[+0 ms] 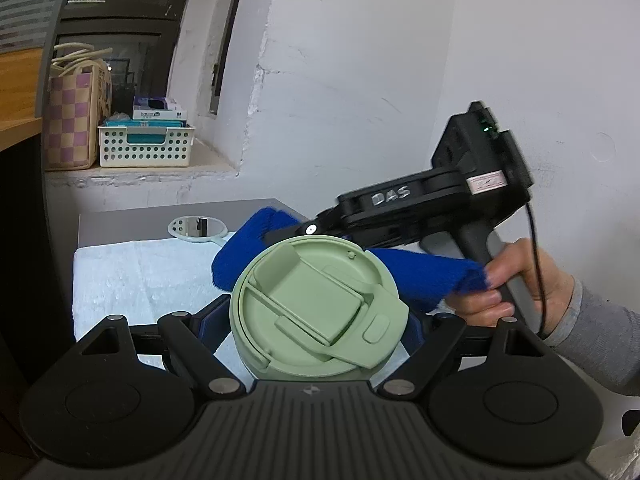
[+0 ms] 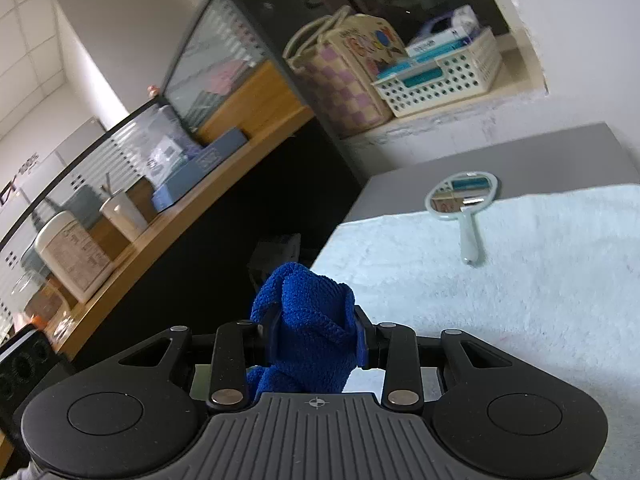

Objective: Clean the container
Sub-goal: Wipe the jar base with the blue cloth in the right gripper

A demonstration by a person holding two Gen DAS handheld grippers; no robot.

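- Left gripper [image 1: 318, 326]: jaws pinching the green container [image 1: 320, 312] at both sides, lower centre of left view; lid w/ flip cap faces cam, body below mostly hidden by gripper housing.
- Right gripper [image 2: 316, 338]: jaws pressed together on blue cloth [image 2: 310, 320], bunched up btwn pads, lower centre of right view.
- Left view only: right gripper seen from the side at mid right, a hand [image 1: 520, 280] on its grip, grey sleeve cut off at edge; cloth drapes behind the lid, blocking part of the white towel [image 1: 132, 276].
- Both views: hand mirror [image 2: 464, 194] on towel, grey table [image 2: 520, 152] beyond; basket [image 1: 146, 142] and checked bag [image 1: 72, 120] on ledge, upper left.
- Right view only: wooden shelf [image 2: 224, 184] w/ cup, boxes, left side; blurry. Container not visible there.
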